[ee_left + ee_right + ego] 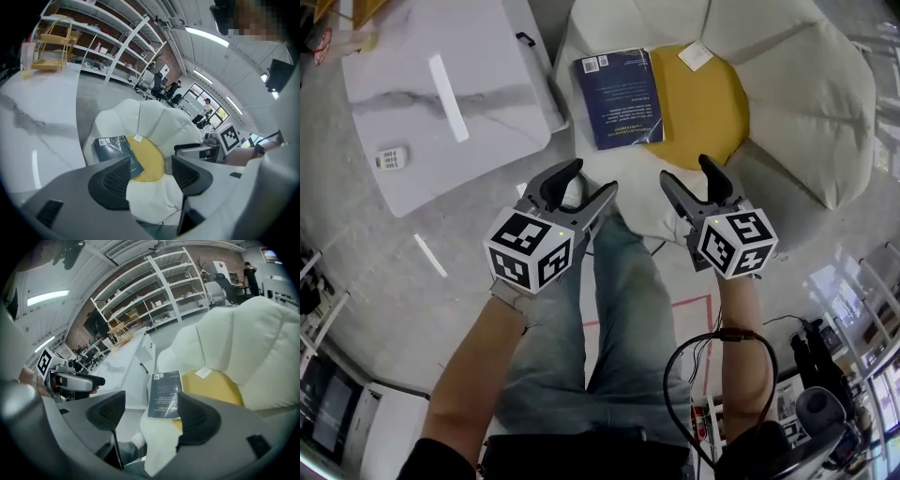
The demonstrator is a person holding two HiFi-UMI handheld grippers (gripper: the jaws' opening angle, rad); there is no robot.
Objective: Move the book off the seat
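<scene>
We hold the left gripper and the right gripper wide and empty, short of the dark blue paperback book.

The book lies flat, back cover up, on the left part of the white flower-shaped padded seat. It sits half on the yellow round centre cushion and half on a white petal, close to the white marble-patterned table at the left. Both claws sit side by side at the near side of the seat, pointing at the book but apart from it, with nothing between their jaws. We judge the spread suits a thin, flat cover on soft padding. One claw could pinch the near edge while the other steadies it.
</scene>
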